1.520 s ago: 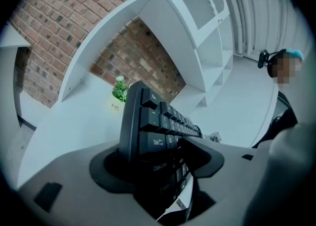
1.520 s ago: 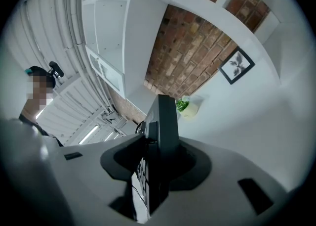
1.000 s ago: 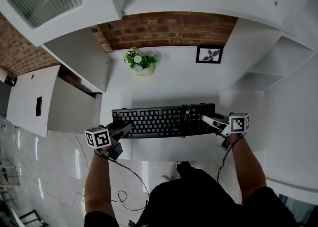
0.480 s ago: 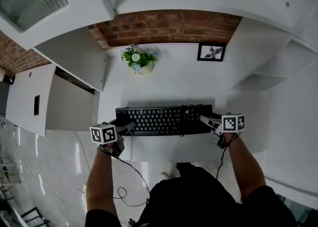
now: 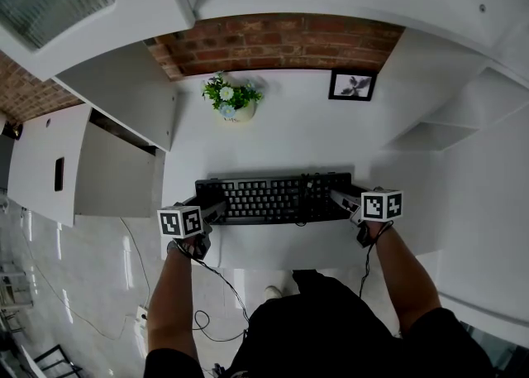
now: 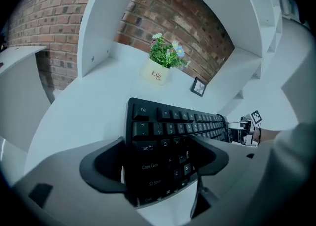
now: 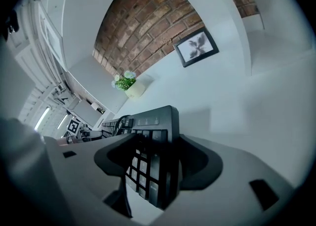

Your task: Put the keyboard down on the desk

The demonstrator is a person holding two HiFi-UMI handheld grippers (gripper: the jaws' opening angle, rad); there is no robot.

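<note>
A black keyboard (image 5: 277,198) stretches across the near part of the white desk (image 5: 289,141), keys facing up, held at both ends. My left gripper (image 5: 212,211) is shut on its left end, where the Tab and Caps Lock keys (image 6: 148,156) sit between the jaws. My right gripper (image 5: 341,202) is shut on its right end, around the number pad (image 7: 153,165). In both gripper views the keyboard lies close to level just over the desk; whether it touches the surface I cannot tell. Its cable coils on top near the middle (image 5: 307,194).
A small potted plant (image 5: 231,99) and a framed picture (image 5: 352,85) stand at the back of the desk against the brick wall (image 5: 281,41). White shelving rises on both sides (image 5: 124,95). A cable hangs to the floor (image 5: 211,298) at the person's left.
The keyboard has swung from steeply tilted on edge to nearly flat and has come down toward the desk. Both grippers have kept their hold and drawn slightly nearer the person.
</note>
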